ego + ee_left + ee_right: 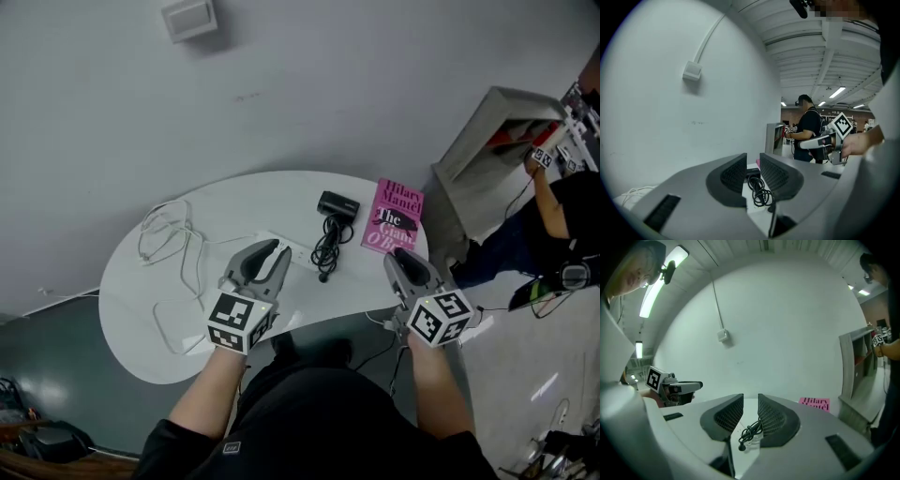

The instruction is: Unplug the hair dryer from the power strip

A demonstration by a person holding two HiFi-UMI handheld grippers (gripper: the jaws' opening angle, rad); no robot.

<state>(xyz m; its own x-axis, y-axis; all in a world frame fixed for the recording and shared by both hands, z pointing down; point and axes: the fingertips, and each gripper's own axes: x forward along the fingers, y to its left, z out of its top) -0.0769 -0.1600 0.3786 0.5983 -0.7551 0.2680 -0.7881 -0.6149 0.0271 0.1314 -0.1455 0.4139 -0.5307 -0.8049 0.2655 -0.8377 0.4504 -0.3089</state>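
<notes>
- Left gripper (pixel 270 251) and right gripper (pixel 401 260) hover over the bench (pixel 131 281) edge, fingers parted, gripping nothing.
- Hair dryer (pixel 337 205) cord (pixel 328 246) lies coiled beside the power strip (pixel 302 255); the plug looks free, so probably unplugged.

Plain pale grey wall (pixel 309 84) at the back, bare save for 1 small white box (pixel 188 18) fixed high up — thin conduit (pixel 710 37) running from it to a ribbed white ceiling (pixel 811 51). Close to that wall, a white table (pixel 122 281) with a rounded edge. Under its left end, dark grey floor (pixel 56 347); off to the right, paler and glossy. Near the table's right end, a grey open-fronted cabinet (pixel 487 122). Overhead, long tube lights (pixel 658 287) — lit.
</notes>
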